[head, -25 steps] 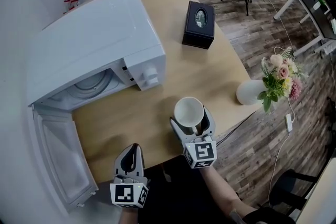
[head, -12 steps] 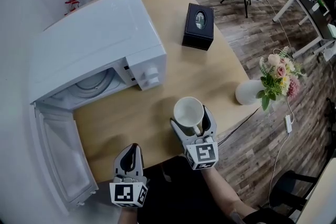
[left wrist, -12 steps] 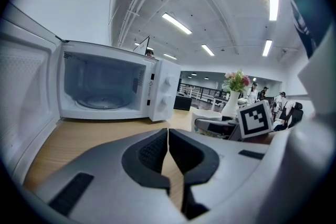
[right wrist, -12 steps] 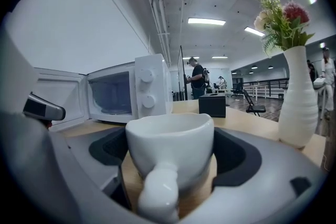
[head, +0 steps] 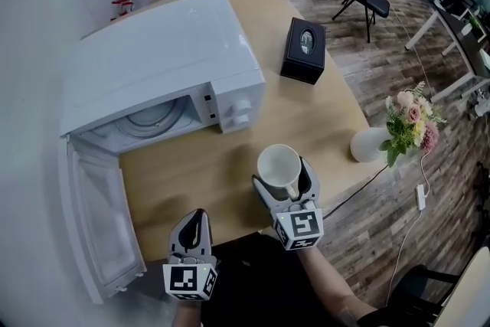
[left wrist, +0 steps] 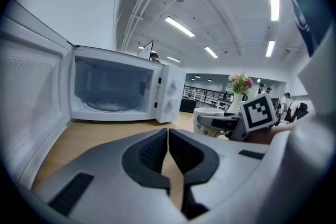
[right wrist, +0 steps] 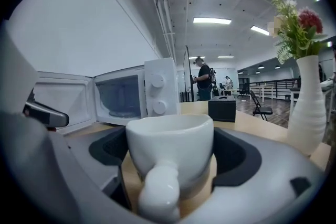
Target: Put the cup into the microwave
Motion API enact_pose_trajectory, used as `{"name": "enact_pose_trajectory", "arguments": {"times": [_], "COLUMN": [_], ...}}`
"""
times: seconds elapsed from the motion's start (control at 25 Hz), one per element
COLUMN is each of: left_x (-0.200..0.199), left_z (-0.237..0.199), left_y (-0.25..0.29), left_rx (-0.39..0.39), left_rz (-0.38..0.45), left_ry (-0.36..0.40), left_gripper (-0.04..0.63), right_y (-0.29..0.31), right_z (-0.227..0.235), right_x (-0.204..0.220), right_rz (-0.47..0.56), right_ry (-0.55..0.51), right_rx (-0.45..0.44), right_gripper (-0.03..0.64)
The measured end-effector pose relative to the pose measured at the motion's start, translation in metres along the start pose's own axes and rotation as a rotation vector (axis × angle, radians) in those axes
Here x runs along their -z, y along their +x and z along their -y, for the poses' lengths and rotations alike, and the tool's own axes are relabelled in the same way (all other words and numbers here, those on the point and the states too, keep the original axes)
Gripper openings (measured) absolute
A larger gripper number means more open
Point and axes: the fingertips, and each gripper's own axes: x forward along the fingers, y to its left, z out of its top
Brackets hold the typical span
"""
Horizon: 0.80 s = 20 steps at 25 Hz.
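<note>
Left gripper: clenched on nothing, at 7 o'clock of the cup.
Right gripper: grasping the cup's body, handle toward the person.
Slip risk: the glazed wall could slide if the squeeze eases.
Microwave: open at 11 o'clock; a wide swing could clip its door.

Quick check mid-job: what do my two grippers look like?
Both the left gripper and right gripper are light grey shells with black padded jaw linings, each carrying a white cube of black square markers. No cables show.
</note>
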Motion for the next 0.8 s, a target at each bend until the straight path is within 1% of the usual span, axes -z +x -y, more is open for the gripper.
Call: {"name": "enact_pose_trajectory", "arguments": {"times": [0.36,0.8], "left_x": [-0.001,0.000], "left_z": [-0.021,-0.051], "left_y": [-0.012,-0.032], "left_rx": [-0.073,-0.170], "left_rz": [0.018,0.038], "left_ry": [-0.026,-0.076], "left_gripper": [0.009,0.009], "right_y": [0.014,0.037], "right_z": [-0.036,-0.091], "right_x": [-0.019,-0.034], "right_rz": [0.006,-0.002], "right_ry": [-0.015,-0.025], "right_rx": [-0.100,-0.235], "right_gripper": [0.449,0.449]}}
